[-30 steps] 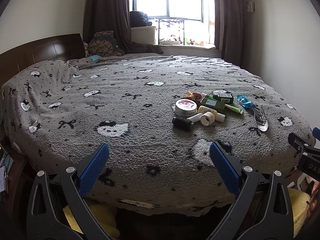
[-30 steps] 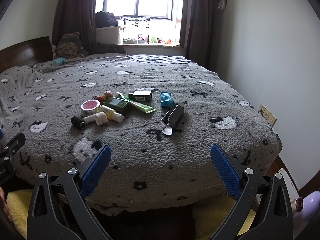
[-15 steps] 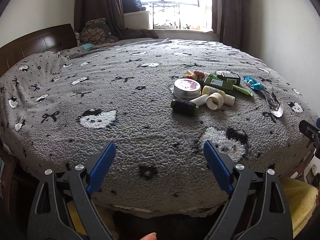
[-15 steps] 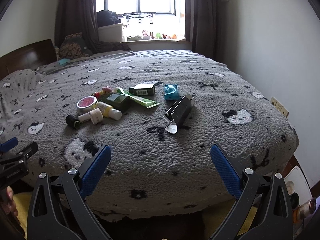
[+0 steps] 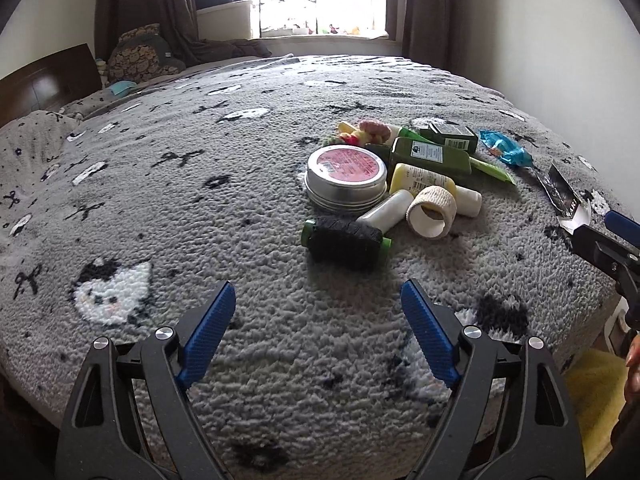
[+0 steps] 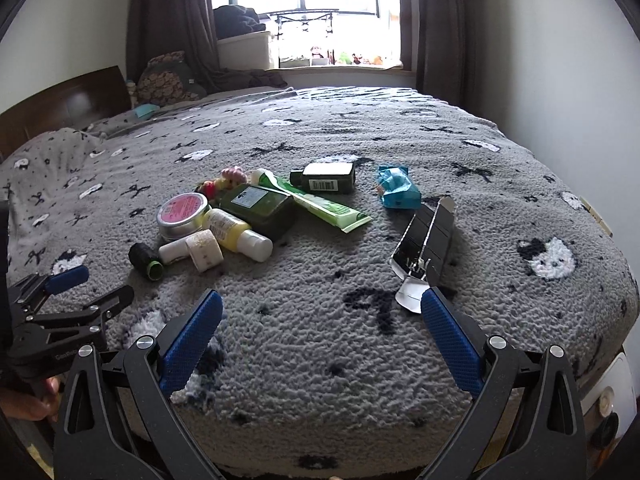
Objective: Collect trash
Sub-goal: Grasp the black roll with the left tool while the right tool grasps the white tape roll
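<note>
A pile of small items lies on the grey bed blanket [image 5: 200, 208]: a round tin with a pink lid [image 5: 346, 178], a black spool [image 5: 346, 238], a tape roll [image 5: 432, 216], a yellow bottle [image 6: 236, 230], a green tube [image 6: 324, 206] and dark green boxes [image 6: 328, 178]. A blue wrapper [image 6: 396, 188] and an opened black carton [image 6: 426, 246] lie to the right. My left gripper [image 5: 318, 320] is open and empty, just short of the spool. My right gripper [image 6: 320, 322] is open and empty, its right finger near the carton's flap.
A wooden headboard [image 6: 60, 108] and pillows [image 6: 168, 80] stand at the far left. A window [image 6: 308, 4] with curtains is behind the bed. A white wall [image 6: 560, 60] runs along the right side. The bed edge lies under both grippers.
Both grippers have moved forward over the bed edge toward the pile. The items look larger and closer. Both stay open.
</note>
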Available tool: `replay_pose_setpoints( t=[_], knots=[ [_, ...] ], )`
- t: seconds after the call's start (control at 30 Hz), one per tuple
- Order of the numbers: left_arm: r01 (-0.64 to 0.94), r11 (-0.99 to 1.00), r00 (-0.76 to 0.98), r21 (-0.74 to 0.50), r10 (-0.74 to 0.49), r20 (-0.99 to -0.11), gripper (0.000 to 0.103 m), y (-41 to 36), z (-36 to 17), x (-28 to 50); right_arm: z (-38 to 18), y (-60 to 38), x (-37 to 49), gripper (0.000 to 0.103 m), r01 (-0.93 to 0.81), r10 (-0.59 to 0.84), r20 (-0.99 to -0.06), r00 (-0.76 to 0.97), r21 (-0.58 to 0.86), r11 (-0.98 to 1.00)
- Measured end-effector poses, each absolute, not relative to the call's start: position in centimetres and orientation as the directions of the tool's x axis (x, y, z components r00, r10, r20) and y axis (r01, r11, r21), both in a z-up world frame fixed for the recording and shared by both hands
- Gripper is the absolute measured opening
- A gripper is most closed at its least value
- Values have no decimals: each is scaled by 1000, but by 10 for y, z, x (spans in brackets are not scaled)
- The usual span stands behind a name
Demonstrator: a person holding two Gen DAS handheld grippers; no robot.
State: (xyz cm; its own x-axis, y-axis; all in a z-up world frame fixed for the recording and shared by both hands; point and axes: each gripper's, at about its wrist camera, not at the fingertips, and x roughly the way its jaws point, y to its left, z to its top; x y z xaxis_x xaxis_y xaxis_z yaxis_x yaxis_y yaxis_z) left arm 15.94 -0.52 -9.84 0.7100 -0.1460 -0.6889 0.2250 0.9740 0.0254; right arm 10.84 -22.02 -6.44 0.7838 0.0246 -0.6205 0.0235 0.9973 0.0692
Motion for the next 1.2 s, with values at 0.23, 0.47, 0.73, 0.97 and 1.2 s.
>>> replay_pose_setpoints(
  t=[0.23,0.47,0.73,0.97,1.2],
  knots=[
    [291,955,700,57,-172,-693,80,-15,-108,184,-71,-220,128,98,33,19,-641,767,70,997],
    [319,948,681,12,-221,-698,52,-14,-114,197,-80,-208,140,83,-36,79,-652,754,80,996],
    [267,964,698,-13,-202,-687,52,11,-103,185,-91,-170,163,62,-165,205,-665,718,124,978],
    [230,972,708,-35,-192,-679,52,31,-98,184,-96,-148,182,61,-223,265,-665,698,150,963],
    [225,973,715,-45,-197,-671,52,36,-92,183,-104,-140,194,39,-254,290,-689,665,157,954]
  ],
)
